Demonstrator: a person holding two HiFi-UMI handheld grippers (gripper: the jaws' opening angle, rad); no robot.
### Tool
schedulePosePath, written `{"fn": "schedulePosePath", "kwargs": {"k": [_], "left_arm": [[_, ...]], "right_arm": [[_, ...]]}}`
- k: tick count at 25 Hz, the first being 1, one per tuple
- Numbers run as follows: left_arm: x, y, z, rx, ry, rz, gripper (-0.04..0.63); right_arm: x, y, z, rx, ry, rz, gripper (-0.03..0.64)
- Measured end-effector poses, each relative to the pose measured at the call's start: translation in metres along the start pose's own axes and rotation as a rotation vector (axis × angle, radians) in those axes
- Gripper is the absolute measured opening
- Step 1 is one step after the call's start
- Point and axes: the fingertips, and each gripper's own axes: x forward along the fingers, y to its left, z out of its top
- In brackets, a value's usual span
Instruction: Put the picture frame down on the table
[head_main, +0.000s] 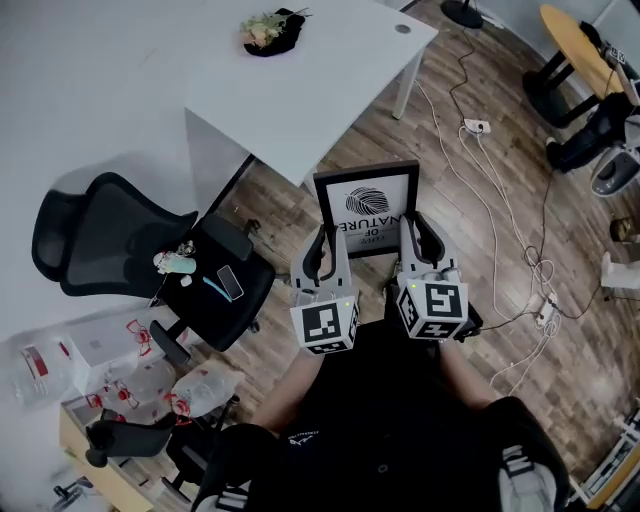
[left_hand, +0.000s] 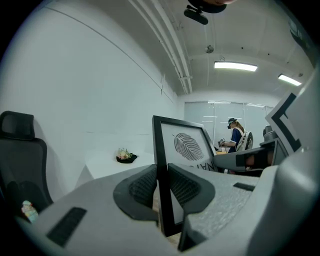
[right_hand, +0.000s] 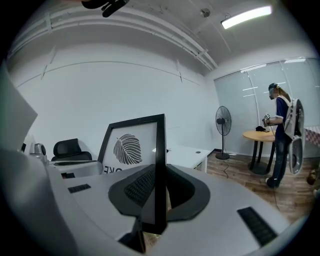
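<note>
Hanging over the wood floor, the picture frame (head_main: 366, 212) is upright, the left gripper (head_main: 322, 248) clamped on its left edge and the right gripper (head_main: 413, 238) on its right. Nothing is set down yet. The white table (head_main: 300, 90) lies farther off, with a flower arrangement (head_main: 272, 30) at its far side. A black office chair (head_main: 140, 255) stands to the left, seemingly out of the way.

The left claw (head_main: 324, 240) and the right claw (head_main: 412, 228) look alike: each is a light grey moulded shell with two curved arms ending in black ribbed pads (left_hand: 142, 187). Small dark rectangular slots are set into the grey surface. Behind each claw sits a white cube (head_main: 325, 325) printed with black square markers. The person wears black clothing (head_main: 380, 430) with a small white logo and white stripes (head_main: 522, 470).
</note>
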Motion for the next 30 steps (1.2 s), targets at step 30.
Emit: {"fn": "schedulePosePath", "kwargs": {"k": [30], "left_arm": [[0.170,-0.166,0.040,0.044,-0.030,-0.006,0.077]], "right_arm": [[0.064,-0.223,0.065,0.033,-0.062,0.008,0.066]]}}
